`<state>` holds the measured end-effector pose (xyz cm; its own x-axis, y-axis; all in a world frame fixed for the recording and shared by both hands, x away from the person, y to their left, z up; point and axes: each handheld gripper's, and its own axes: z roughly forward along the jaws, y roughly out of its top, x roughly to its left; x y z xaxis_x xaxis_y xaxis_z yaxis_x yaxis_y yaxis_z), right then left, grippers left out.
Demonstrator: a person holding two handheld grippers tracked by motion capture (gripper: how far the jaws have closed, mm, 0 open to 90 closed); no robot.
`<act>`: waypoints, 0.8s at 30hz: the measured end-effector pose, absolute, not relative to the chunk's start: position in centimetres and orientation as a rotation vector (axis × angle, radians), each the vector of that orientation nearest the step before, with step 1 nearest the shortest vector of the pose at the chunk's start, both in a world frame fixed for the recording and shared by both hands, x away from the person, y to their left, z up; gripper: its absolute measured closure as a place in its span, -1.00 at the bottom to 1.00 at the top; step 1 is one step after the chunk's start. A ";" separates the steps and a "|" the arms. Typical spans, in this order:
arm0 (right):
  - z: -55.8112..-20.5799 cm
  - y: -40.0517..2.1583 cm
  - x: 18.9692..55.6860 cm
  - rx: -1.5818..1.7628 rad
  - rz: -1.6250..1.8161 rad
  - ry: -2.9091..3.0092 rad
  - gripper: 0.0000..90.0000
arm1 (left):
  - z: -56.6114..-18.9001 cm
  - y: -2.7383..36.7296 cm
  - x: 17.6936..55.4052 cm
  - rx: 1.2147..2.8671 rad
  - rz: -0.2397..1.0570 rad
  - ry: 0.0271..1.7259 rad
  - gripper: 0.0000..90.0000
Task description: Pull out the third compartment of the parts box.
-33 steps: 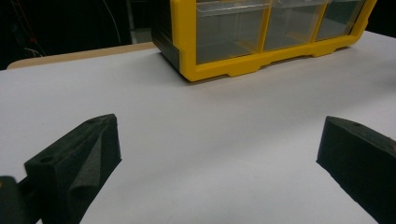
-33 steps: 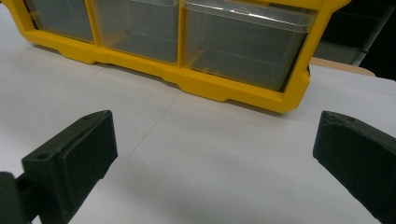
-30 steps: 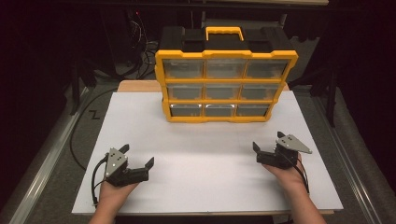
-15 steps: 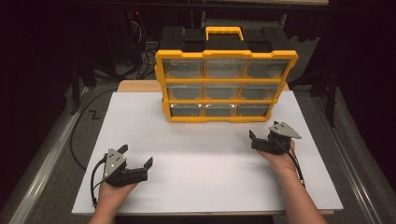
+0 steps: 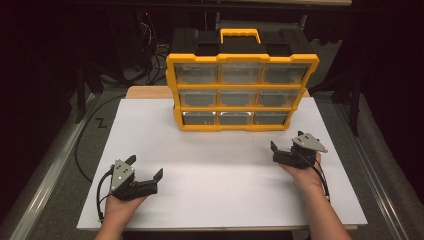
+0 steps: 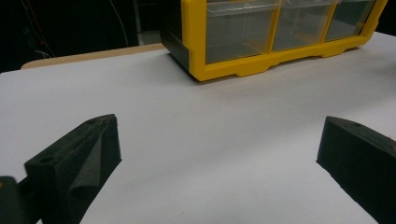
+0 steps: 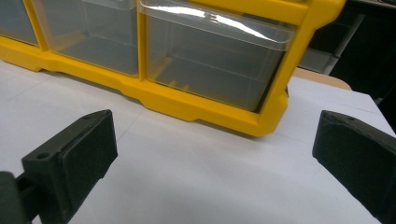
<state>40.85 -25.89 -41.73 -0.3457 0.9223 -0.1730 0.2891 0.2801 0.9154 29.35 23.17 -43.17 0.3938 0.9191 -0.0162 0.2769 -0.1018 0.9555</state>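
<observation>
With the drawer cabinet [image 5: 242,92] at twelve o'clock on the white board [image 5: 220,170], both the right gripper [image 5: 278,153] and left gripper [image 5: 148,176] were spread empty, so approaching the bottom-right drawer [image 7: 210,65] squarely seemed wise.

— What am I working on here?

— I see a white tabletop [image 5: 220,170], flat and matte, with a strip of bare wood [image 5: 147,92] showing along its far edge behind the white surface.

— And what sits on it?

— A yellow drawer cabinet [image 5: 242,91] stands upright near the far edge, around the middle, its clear drawers facing me in three rows of three. My right gripper view shows its yellow base [image 7: 196,105] resting flat on the white surface. I see nothing else lying there.
</observation>
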 end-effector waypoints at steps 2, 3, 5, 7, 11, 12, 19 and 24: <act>-41.7 -26.1 40.6 1.091 1.051 1.805 -0.98 | -43.2 23.2 29.3 1.619 0.779 1.081 -0.99; -41.8 -26.2 40.5 1.087 1.048 1.806 -0.97 | -43.2 23.2 29.3 1.621 0.780 1.080 -0.99; -41.9 -26.4 40.1 1.087 1.045 1.811 -0.98 | -43.1 23.2 29.3 1.618 0.781 1.078 -0.99; -42.0 -26.6 39.9 1.072 1.022 1.819 -0.98 | -43.1 23.2 29.2 1.614 0.782 1.076 -0.99; -42.3 -26.7 39.8 1.067 0.990 1.828 -0.97 | -43.1 23.2 29.2 1.617 0.782 1.078 -0.99; -42.3 -26.6 39.9 1.066 0.986 1.829 -0.97 | -43.1 23.2 29.2 1.615 0.780 1.077 -0.99; -42.5 -26.5 39.8 1.008 0.926 1.858 -0.98 | -43.2 23.3 29.3 1.616 0.773 1.086 -0.99; -42.5 -26.4 39.5 0.956 0.880 1.874 -0.98 | -43.1 23.3 29.1 1.612 0.776 1.083 -0.99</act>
<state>39.54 -26.38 -42.48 -0.3612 0.8618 -0.3563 0.2766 0.4639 0.8416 29.15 23.35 -43.11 0.3925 0.9195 -0.0211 0.2760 -0.0959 0.9564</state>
